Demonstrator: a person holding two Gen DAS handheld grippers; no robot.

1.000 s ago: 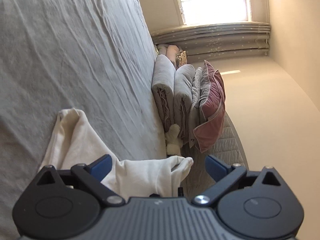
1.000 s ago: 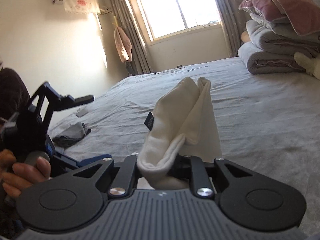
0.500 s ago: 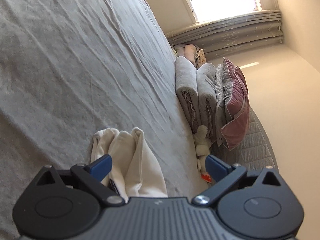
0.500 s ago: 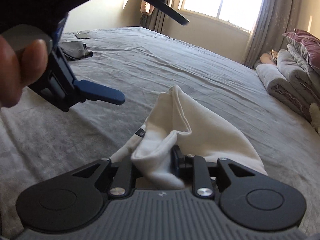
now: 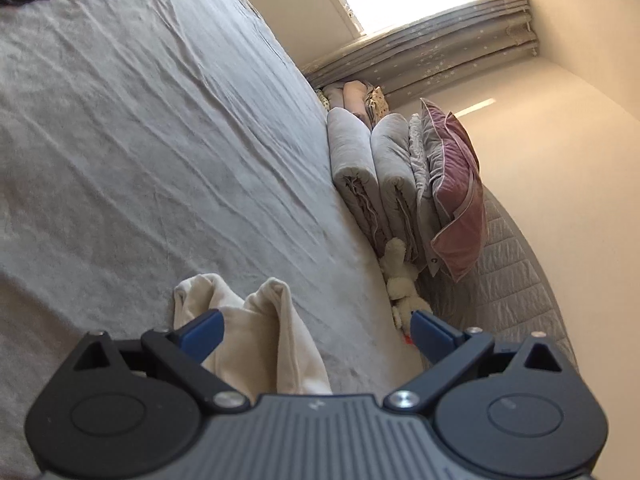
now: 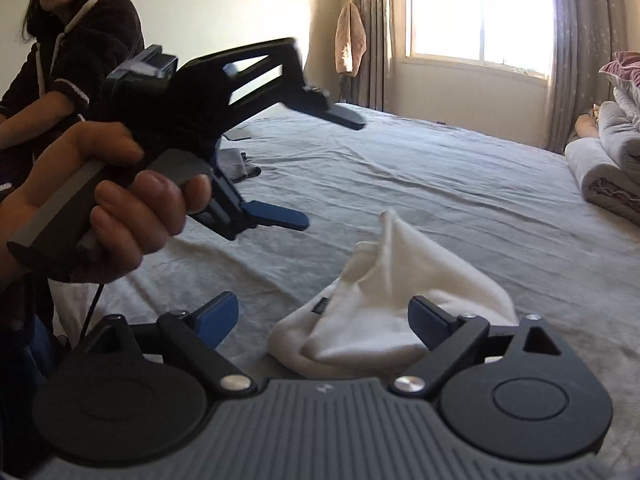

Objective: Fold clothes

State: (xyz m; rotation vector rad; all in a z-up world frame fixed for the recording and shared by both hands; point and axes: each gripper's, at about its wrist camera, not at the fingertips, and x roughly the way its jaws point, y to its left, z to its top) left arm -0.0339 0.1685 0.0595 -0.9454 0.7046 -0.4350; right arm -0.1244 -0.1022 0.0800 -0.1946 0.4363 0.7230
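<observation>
My right gripper (image 6: 322, 322) is opening its jaws; the cream garment (image 6: 384, 312) lies crumpled between them on the grey bedsheet (image 6: 440, 184), and neither pad presses it. My left gripper (image 5: 316, 326) stands wide, the same garment (image 5: 260, 332) lying just beyond its left finger. From the right wrist I see the left gripper (image 6: 318, 168) raised above the bed in a hand (image 6: 120, 216). Farther off, rolled quilts (image 5: 372, 176) and a pink pillow (image 5: 456, 192) are stacked by the curtained window (image 6: 476, 12).

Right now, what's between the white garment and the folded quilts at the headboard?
Only bare grey bedsheet between the white garment and the folded quilts, seen in the right wrist view; the left wrist view agrees.
</observation>
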